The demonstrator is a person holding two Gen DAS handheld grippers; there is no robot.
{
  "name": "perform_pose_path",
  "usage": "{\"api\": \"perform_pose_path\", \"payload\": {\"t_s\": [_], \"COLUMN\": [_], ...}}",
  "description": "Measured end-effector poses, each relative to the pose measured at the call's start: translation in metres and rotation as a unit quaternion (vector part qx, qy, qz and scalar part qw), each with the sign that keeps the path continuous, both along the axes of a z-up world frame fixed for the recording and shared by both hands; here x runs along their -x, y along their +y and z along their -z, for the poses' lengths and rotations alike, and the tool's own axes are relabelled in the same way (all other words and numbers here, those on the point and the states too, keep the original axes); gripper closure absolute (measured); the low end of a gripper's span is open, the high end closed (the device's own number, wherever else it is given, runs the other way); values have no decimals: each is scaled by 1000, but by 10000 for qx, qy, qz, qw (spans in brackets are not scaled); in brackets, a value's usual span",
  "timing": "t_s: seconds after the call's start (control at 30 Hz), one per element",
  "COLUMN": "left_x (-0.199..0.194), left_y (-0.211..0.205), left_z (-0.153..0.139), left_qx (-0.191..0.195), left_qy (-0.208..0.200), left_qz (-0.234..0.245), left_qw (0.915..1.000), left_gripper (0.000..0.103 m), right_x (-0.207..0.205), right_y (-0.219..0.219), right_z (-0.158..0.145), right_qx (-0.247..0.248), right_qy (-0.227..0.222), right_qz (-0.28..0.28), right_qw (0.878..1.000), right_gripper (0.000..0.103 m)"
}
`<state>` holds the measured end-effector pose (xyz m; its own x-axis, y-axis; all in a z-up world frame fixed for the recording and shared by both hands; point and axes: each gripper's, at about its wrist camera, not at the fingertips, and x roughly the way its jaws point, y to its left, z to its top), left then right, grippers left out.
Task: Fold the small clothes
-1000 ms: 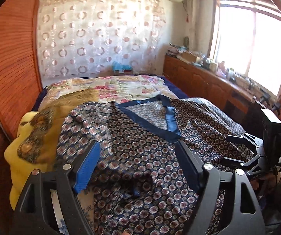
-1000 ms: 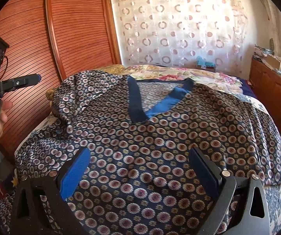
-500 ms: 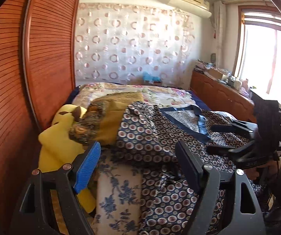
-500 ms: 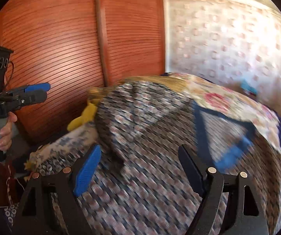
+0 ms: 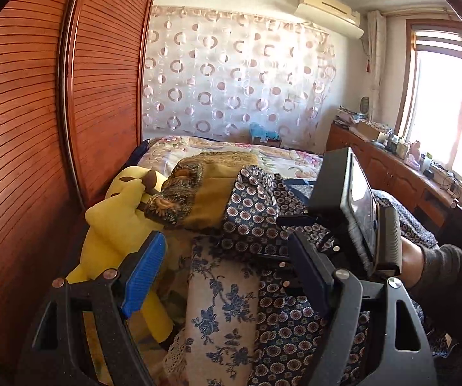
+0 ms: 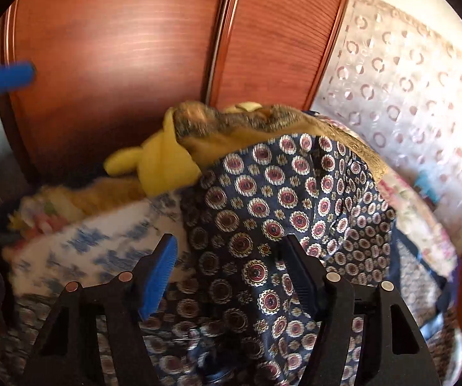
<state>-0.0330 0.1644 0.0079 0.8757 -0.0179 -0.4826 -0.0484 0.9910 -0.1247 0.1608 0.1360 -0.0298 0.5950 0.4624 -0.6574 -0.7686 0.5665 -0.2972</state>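
Left tongs [image 5: 227, 278]: we see them released, the two pads wide apart and nothing between them, hovering over the near-left part of the bed.
Right tongs [image 6: 231, 278]: we see them released too, pads spread, held just above the patterned shirt with no cloth pinched.
Shirt [image 6: 282, 206]: navy with round red-and-white medallions, it lies spread over the near side of the bed [image 5: 198, 146], one part heaped toward the left edge.
Blue-flowered cloth [image 5: 221, 305]: white with blue blossoms, it lies at the near-left of the bed, partly under the shirt.
Mustard cloth [image 5: 205, 183]: bunched along the left edge, touching the shirt.
Yellow plush toy [image 5: 115, 222]: wedged at the left edge against the wooden wardrobe [image 5: 25, 122].
Curtain [image 5: 237, 77]: ringed pattern, hanging behind the far end of the bed.
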Motion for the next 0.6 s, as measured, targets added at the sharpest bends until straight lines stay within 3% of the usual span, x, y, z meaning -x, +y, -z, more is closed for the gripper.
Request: {"api": "perform_pose_path", "payload": {"t_s": [0.07, 0.13, 0.2, 0.43, 0.57, 0.6], "left_x": [0, 0, 0, -6, -13, -15], "left_y": [0, 0, -1, -8, -16, -18], "left_z": [4, 6, 8, 12, 17, 19], "left_qx": [-23, 4, 24, 56, 99, 89], "left_qy": [31, 40, 56, 121, 200, 223], "left_qz": [-22, -21, -12, 82, 189, 218], "left_qw": [10000, 10000, 10000, 9999, 9996, 9995], "left_gripper": [24, 24, 24, 24, 24, 24], "right_x": [-7, -16, -23, -42, -69, -76], "right_y": [6, 7, 4, -47, -87, -96], "right_z": [8, 14, 14, -26, -29, -26], "right_qx": [263, 345, 204, -1432, -1975, -1962], "right_qy": [-95, -51, 50, 405, 496, 476], "right_qz": [92, 147, 144, 282, 1227, 1495], "right_qw": [9996, 9993, 9997, 9885, 9713, 9679], "right_gripper": [51, 82, 95, 96, 95, 88]}}
